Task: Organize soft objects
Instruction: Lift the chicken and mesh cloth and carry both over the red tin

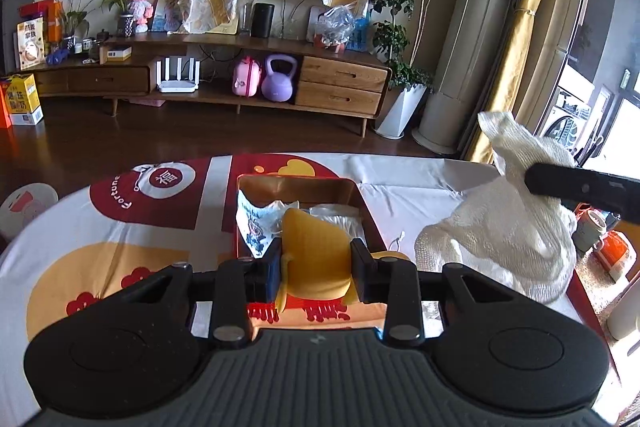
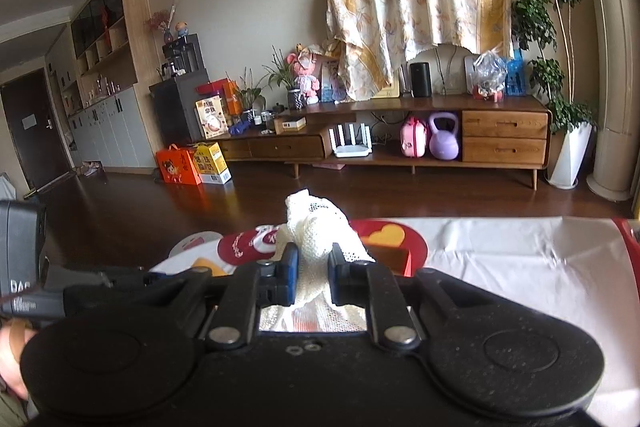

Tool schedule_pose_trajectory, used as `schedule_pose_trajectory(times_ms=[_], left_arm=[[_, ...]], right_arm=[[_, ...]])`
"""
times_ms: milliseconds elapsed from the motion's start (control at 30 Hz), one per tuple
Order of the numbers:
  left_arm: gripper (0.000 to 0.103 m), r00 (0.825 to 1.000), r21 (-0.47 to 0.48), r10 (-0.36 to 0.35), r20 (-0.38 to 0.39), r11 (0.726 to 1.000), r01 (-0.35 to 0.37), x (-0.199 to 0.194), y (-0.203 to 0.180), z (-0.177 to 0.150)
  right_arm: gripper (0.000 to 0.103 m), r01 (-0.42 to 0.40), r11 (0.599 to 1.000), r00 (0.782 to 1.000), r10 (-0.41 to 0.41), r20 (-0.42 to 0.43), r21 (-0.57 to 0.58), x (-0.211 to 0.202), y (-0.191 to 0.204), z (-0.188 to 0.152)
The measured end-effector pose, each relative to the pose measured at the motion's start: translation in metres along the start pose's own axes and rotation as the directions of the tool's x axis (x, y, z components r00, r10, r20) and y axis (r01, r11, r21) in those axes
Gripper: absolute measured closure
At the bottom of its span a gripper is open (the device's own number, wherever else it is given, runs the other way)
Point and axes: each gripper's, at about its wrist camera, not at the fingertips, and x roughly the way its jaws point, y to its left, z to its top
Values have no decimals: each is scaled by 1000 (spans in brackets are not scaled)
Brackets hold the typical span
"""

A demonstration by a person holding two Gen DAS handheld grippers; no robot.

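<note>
Left gripper [image 1: 316, 263] closed on a yellow soft piece [image 1: 314, 255], pinched between both pads and held above the near edge of a gold-walled box [image 1: 362, 205]; box set on a table [image 1: 400, 183] under a red, white and yellow printed cloth [image 1: 160, 203]; inside the box, a white pouch with blue print [image 1: 254, 223] against the left wall and a pale crumpled item [image 1: 340, 215] behind the yellow piece, exact kind not discernible.

Right gripper [image 2: 313, 277] clamped on a white knit cloth [image 2: 316, 227]; fabric bunched between the pads, peak sticking up past the fingertips, remainder hanging below the jaws; from the left wrist view, same white knit cloth [image 1: 516, 203] seen to the right of the box, raised off the table at its top, lower folds draped toward the white part of the tablecloth, contact with the surface not clear; one dark finger [image 1: 580, 187] of the right gripper crossing the fabric.

Beyond the table, a wooden TV console [image 2: 400, 143] against the wall; purple kettlebell [image 2: 443, 137] and pink case [image 2: 413, 137] in its open shelf.
</note>
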Motion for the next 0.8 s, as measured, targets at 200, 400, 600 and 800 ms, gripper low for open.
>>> schedule_pose_trajectory(times_ms=[200,400,600,800], left_arm=[[69,1000,19,6,-7,1000,-6,20,3,10],[69,1000,36,14,-26,999,-13,47,6,15],[69,998,51,25,-54,998,-22,77,10,15],[69,995,71,22,-95,997,-16,106,16,15]], right_arm=[[89,-19,1000,1000,19,14,17,26,-9,12],[89,-46,997,999,46,5,59,58,-19,12],[89,-67,991,997,70,-18,111,91,-33,7],[89,-73,985,995,82,-50,157,124,-46,-2]])
